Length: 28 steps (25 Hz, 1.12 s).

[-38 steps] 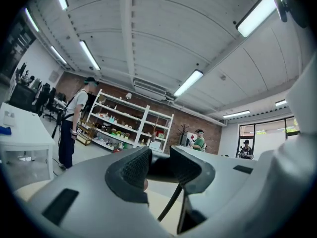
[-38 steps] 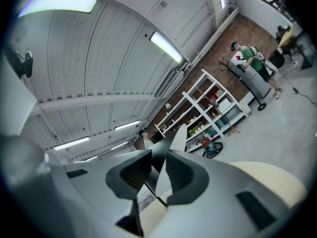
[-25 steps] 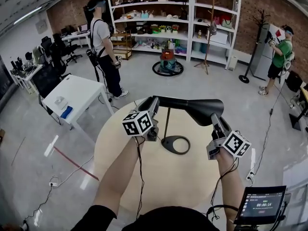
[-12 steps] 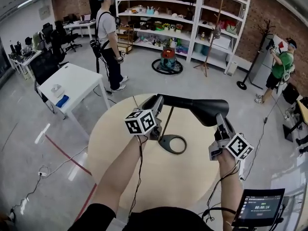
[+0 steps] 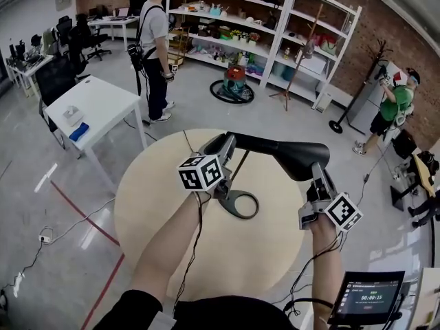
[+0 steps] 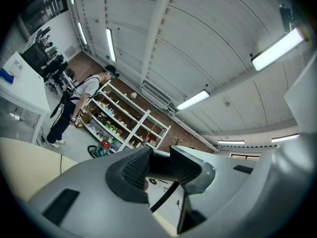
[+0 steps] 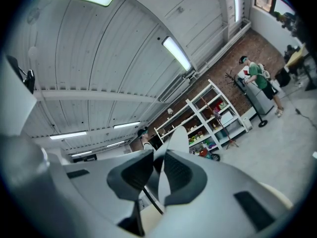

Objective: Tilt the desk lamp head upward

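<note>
Lamp head (image 5: 299, 160) between closing right gripper (image 5: 317, 170) fingers; left gripper (image 5: 224, 148) prob. clamps arm (image 5: 254, 143).

Head view: high, looking steeply down on table (image 5: 146, 199); lamp (image 5: 295, 158) close below, shelves (image 5: 237, 36) far ahead. Left gripper view: hard against lamp, tilted up at ceiling (image 6: 198, 43). Right gripper view: same closeness, also tilted upward. All three share lamp and shelves.

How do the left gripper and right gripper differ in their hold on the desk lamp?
The left gripper is clamped on the lamp head's narrow rear end; the right gripper's jaws are closing on its wide front rim. The left gripper's jaws stand wider than the right gripper's. Both hold the lamp head.
</note>
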{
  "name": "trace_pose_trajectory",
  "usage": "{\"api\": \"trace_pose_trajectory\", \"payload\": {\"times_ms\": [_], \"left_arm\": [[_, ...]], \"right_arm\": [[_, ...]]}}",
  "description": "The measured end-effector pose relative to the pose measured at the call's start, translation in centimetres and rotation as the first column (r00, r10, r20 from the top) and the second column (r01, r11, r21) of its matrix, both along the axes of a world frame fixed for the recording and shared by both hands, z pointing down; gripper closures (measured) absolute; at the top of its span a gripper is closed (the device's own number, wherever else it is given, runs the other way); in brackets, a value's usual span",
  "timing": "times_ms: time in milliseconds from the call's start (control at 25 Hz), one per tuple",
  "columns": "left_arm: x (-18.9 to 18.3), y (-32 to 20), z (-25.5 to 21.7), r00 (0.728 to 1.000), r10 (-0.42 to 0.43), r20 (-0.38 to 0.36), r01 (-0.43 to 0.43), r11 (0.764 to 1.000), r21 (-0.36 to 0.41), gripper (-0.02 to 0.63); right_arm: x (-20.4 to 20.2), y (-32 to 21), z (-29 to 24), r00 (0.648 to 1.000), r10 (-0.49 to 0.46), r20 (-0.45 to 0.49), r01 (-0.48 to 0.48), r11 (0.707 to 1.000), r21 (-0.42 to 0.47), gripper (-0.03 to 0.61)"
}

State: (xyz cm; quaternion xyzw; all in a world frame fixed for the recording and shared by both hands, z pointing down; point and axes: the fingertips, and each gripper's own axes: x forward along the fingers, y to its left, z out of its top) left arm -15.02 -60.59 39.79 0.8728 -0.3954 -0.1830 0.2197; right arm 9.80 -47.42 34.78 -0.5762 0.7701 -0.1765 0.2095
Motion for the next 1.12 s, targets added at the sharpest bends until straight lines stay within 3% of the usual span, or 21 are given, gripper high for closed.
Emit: {"api": "trace_pose_trajectory", "payload": {"times_ms": [640,1120], "left_arm": [[0.6,0.3,0.6,0.996,0.028,-0.081,-0.030,0.999,-0.022,0.492],[0.3,0.5,1.7,0.996,0.034,-0.079,-0.038,0.998,-0.046,0.492]], "right_arm": [[0.4,-0.2,-2.4,0.999,0.027,-0.028,-0.026,0.999,0.029,0.515],[-0.6,-0.7,-3.7,0.999,0.025,-0.040,-0.022,0.998,0.061,0.523]]}}
